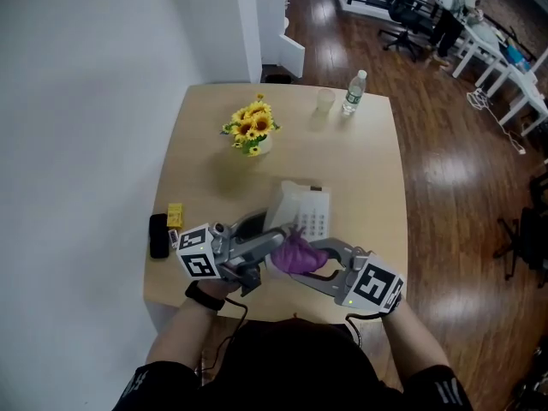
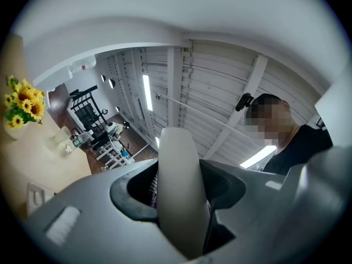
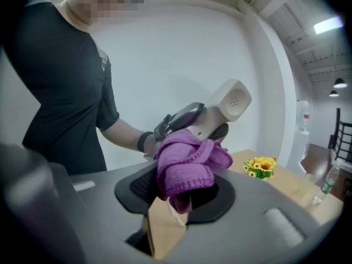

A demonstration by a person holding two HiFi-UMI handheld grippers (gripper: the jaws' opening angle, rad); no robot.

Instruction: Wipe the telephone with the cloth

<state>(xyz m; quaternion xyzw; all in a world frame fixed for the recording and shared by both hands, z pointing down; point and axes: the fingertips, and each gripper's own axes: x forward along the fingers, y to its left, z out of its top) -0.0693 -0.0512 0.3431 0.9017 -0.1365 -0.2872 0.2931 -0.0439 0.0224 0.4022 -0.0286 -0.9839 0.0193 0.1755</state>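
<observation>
Item count, largest first:

- One person, black short-sleeved top, standing at the near edge of the surface.
- Two hand-held grippers, each carrying one marker cube. Left hand-held gripper (image 1: 257, 251): jaws clamped on the telephone handset (image 3: 225, 109), seen in the left gripper view as a cream bar running up between them. Right hand-held gripper (image 1: 312, 253): jaws closed on the cloth (image 1: 294, 255).
- One telephone, in two parts. Base (image 1: 301, 208): white, keypad up, lying on the surface just ahead of the grippers. Handset: off the base, raised and tilted, earpiece end uppermost in the right gripper view.
- One pot of yellow sunflowers (image 1: 251, 131), upright, left of centre, well beyond the base.
- One cloth, purple knit, bunched, pressed against the lower part of the handset, above the base's near edge.
- One clear water bottle (image 1: 354, 92), upright, near the far right corner.
- One clear cup (image 1: 324, 101), just beside the bottle, to its left.
- One small black object (image 1: 158, 235) at the left edge; type not identifiable.
- One small yellow object (image 1: 175, 215) just beside the black one.

Room: white wall to the left, dark wooden floor (image 1: 445, 187) to the right, black office chairs (image 1: 401, 11) and white desks (image 1: 505, 67) at the far side.

Surface (image 1: 368, 187): light wood, square, rounded corners.
</observation>
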